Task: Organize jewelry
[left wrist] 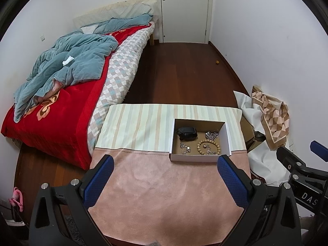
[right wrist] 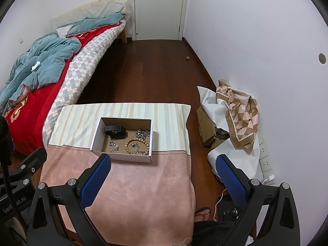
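A shallow white cardboard box (left wrist: 196, 157) (right wrist: 123, 155) sits on the cloth-covered table. Inside lie a black watch (left wrist: 187, 133) (right wrist: 114, 132), a wooden bead bracelet (left wrist: 209, 147) (right wrist: 137, 146), a silver chain (left wrist: 212, 135) (right wrist: 142, 133) and small silver pieces (left wrist: 185, 148) (right wrist: 114, 146). My left gripper (left wrist: 165, 161) is open above the pink cloth, just short of the box. My right gripper (right wrist: 164, 160) is open too, with its left finger near the box's front corner. Neither holds anything.
The table (left wrist: 164, 184) is draped in pink and striped cloth. A bed (left wrist: 61, 94) with a red cover and blue blanket lies to the left. Crumpled fabric and a patterned scarf (right wrist: 239, 112) are piled by the right wall. A foot in a sandal (right wrist: 203, 213) shows near a wall socket strip (right wrist: 266, 162).
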Motion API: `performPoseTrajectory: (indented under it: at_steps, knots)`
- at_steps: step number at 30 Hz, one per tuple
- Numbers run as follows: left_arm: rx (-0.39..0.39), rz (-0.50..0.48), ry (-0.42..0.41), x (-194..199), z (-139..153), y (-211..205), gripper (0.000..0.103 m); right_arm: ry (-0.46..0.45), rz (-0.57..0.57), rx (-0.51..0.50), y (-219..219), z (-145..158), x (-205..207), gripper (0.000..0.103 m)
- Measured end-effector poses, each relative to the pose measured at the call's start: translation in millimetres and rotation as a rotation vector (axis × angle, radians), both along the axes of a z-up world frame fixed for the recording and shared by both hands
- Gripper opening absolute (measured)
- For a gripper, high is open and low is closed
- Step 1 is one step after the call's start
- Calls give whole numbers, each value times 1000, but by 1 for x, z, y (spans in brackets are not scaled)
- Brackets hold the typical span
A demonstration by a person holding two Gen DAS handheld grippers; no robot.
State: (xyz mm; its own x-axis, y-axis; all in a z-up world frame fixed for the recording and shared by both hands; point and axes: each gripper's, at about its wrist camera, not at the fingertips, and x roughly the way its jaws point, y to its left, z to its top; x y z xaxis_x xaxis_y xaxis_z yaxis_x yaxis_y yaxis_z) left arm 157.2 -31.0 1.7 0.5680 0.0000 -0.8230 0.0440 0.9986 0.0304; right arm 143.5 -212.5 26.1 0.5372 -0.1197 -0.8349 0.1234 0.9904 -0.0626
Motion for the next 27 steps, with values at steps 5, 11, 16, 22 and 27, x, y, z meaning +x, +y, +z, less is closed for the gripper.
performPoseTrajectory:
  at_steps: [5,11,16,22,27]
  knots:
    - [0,-2,-4,0,2,-1,103,-3,1,-1,0,2,0,103]
    - [5,-1,-7,-1,5,-2,103,-8,-2,0,-1,3,1,103]
    - [4,-2,-6,-1,5,-2,103,-6,-2,0,-2,3,0,103]
    - [3,-3,-8,-1,6,-3,103,-7,-3,0,-2,3,-1,103]
    - [2,-5,-6,-1,6,-5,103,-7,-2,-4,-3,3,-1,103]
